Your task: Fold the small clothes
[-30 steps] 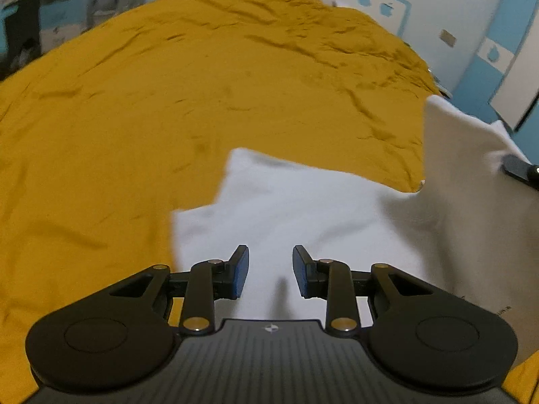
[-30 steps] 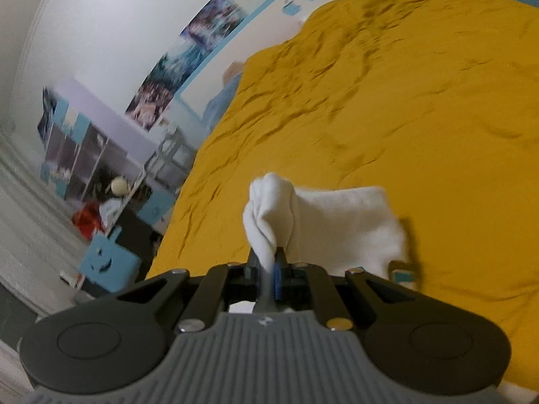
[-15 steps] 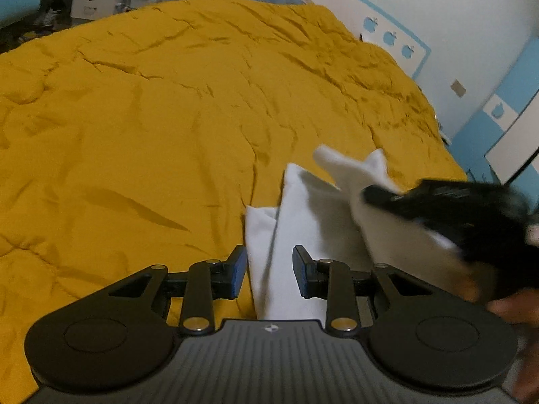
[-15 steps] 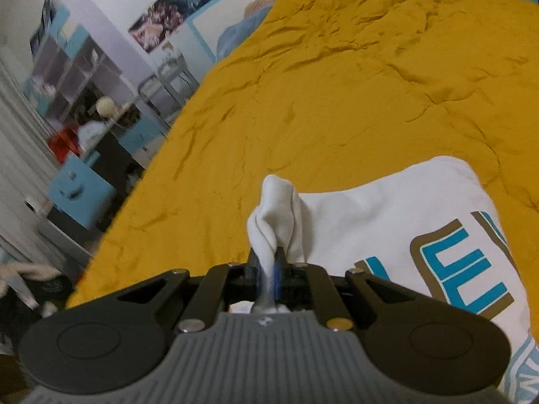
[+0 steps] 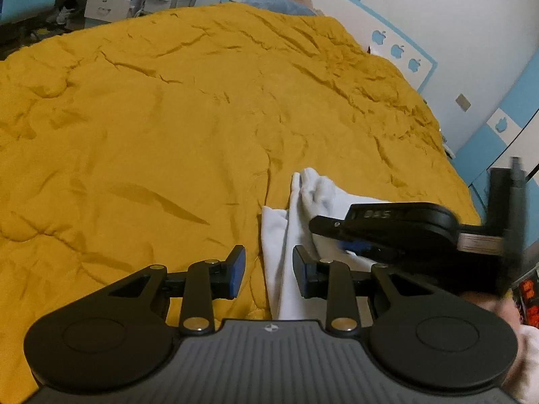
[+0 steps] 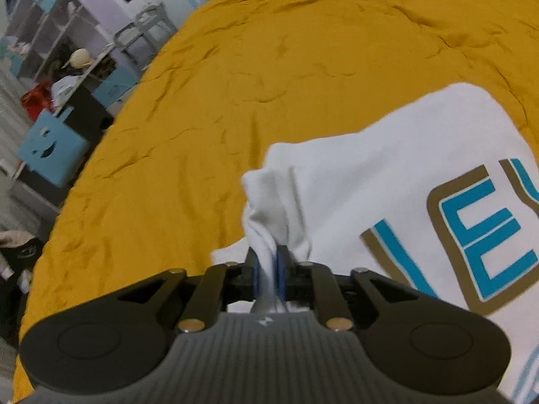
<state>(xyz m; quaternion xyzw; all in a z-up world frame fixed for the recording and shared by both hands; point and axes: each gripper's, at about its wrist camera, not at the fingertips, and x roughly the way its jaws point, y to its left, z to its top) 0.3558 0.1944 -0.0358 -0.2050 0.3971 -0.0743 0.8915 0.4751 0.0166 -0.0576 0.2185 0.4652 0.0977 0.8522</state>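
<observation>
White shirt (image 6: 387, 175) lies mid-bed on the yellow bedspread (image 5: 168, 118), folding barely begun. My right tool (image 6: 268, 266) pinches a bunched corner; my left tool (image 5: 268, 267) gapes over its edge.

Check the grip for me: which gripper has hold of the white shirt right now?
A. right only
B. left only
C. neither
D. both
A: in the right wrist view the right gripper has its fingers shut on a bunched fold of the white shirt, while the left gripper has its fingers apart, with shirt fabric lying between them on the yellow bedspread, ungripped.
</observation>
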